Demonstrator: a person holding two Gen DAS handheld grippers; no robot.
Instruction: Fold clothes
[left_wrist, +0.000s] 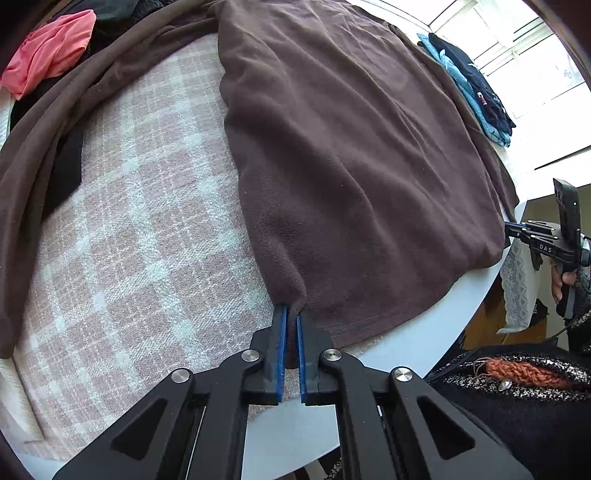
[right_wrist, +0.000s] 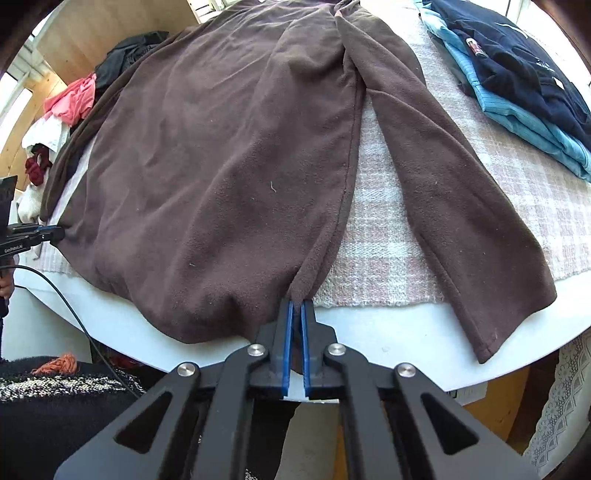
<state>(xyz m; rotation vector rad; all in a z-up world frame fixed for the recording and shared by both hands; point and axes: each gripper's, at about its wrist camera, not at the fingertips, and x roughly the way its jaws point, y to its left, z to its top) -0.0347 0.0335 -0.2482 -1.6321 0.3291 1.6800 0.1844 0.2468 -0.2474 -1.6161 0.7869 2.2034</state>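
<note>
A brown fleece top lies spread on a pink plaid cloth over a white round table. My left gripper is shut on the near left corner of its hem, a pinch of fleece between the blue pads. In the right wrist view the same brown fleece top fills the middle. My right gripper is shut on the hem's near right corner at the side seam. One sleeve trails to the right, over the table edge. The other sleeve curves along the left.
A folded stack of blue and navy clothes sits at the far right. A heap of unfolded clothes, pink and black, lies at the far left. The table edge runs just beyond the grippers. A person's dark knitted clothing is close by.
</note>
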